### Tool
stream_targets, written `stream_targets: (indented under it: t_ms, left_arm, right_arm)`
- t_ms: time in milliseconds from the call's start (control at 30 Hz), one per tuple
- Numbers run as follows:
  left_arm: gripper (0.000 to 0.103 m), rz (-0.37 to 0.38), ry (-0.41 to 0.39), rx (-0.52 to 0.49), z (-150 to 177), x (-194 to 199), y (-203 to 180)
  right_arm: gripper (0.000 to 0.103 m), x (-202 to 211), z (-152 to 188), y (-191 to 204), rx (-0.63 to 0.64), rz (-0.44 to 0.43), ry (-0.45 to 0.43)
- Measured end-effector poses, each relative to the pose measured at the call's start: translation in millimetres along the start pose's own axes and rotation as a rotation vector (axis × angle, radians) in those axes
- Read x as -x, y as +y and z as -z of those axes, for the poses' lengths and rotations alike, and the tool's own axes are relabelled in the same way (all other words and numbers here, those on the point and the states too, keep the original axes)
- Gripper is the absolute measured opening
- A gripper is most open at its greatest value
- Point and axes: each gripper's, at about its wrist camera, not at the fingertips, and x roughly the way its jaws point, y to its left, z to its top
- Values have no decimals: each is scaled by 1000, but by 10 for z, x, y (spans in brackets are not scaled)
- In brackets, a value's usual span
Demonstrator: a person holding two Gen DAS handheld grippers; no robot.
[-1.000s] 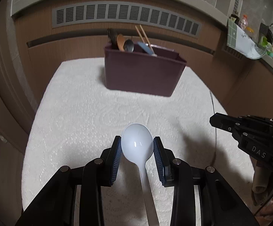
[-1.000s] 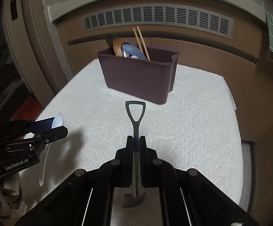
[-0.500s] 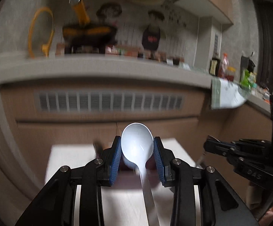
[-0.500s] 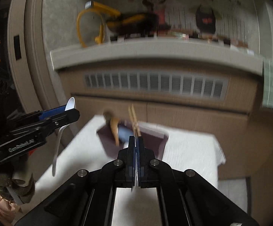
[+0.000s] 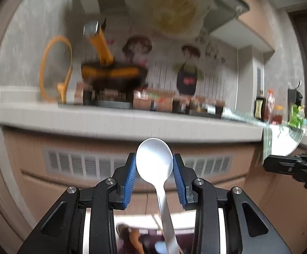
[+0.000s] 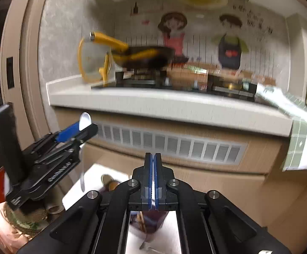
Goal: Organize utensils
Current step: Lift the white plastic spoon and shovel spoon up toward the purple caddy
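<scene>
My left gripper (image 5: 154, 165) is shut on a white plastic spoon (image 5: 154, 158), bowl up between the blue pads, handle hanging down. It also shows in the right wrist view (image 6: 83, 127), raised at the left. My right gripper (image 6: 152, 169) is shut on a thin metal utensil seen edge-on between the pads; its lower end (image 6: 148, 247) hangs below. The dark purple utensil bin (image 6: 147, 220) sits low behind the right gripper and at the bottom of the left wrist view (image 5: 145, 243), with wooden utensils in it. The right gripper shows at the right edge (image 5: 291, 167).
A kitchen counter (image 5: 132, 122) with a vent grille (image 6: 174, 141) below runs across ahead. A yellow-handled pan (image 6: 145, 57) and a yellow-rimmed lid (image 5: 56, 74) stand on it. A white cloth (image 6: 170, 232) covers the table below. A green checked cloth (image 6: 299, 139) hangs at right.
Both grippers have lifted and tilted up with their utensils. The bin and table have dropped to the bottom of both views, and the counter and wall now fill them.
</scene>
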Motion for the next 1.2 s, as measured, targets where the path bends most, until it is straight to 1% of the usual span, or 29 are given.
stream_targets:
  t_ms: [100,167,233,267,300,333,367,400,467,533,600,700,767,800,833,867,900,933,967,1067,1133,1200]
  left_arm:
    - [36,5,69,15,226,-37,67]
    - [36,24,126,18,393,-20,85]
    - [36,23,171,21,591,52,93]
    - [36,25,203,24,684,75,107]
    - [36,26,232,26,767,108,117]
    - [36,23,257,29,849,141,131]
    - [36,18,276,31,918,180,141]
    - [36,11,296,35,983,219,155]
    - [36,1,322,55,1086,280,189]
    - [36,-8,350,73,1181,358,210]
    - [36,-19,368,81,1275,438,211]
    - [36,-32,401,100,1384,538,213]
    - [36,-35,421,115,1440,591,216]
    - [36,-35,429,119,1451,604,214]
    - [36,-37,433,122,1479,642,205]
    - [36,-36,437,123,1497,665,199]
    - [36,-33,444,121,1504,666,185]
    - [36,-30,451,116,1531,679,161]
    - [36,-27,455,112,1549,685,146]
    - [36,-15,462,108,1593,706,116]
    - [36,-6,463,113,1588,707,113]
    - [36,-1,459,113,1596,732,104]
  right_arm:
    - [1,-136,239,-80,-2,0,95]
    - [2,-247,469,-104,0,-26,178]
    - [2,-350,749,-112,17,-56,254]
    - [8,-398,891,-109,31,-80,292]
    - [15,-442,1010,-107,48,-105,328]
    - [40,-510,1195,-96,69,-135,381]
    - [65,-554,1350,-82,90,-145,408]
    - [70,-591,1502,-60,126,-148,427]
    - [67,-682,1760,-4,206,-150,473]
    - [67,-767,1937,23,259,-183,502]
    - [67,-878,2043,4,282,-234,532]
    - [66,-1064,2132,-35,310,-270,572]
    - [61,-1196,2185,-45,347,-261,587]
    - [57,-1277,2224,-62,352,-267,616]
    - [47,-1351,2248,-84,346,-261,638]
    - [43,-1401,2263,-106,336,-258,654]
    - [43,-1434,2267,-138,309,-270,661]
    - [38,-1440,2248,-173,276,-278,655]
    - [32,-1436,2242,-181,258,-268,657]
    - [31,-1337,2215,-177,206,-223,634]
    - [31,-1161,2171,-128,168,-216,607]
    - [31,-936,2097,-87,123,-203,560]
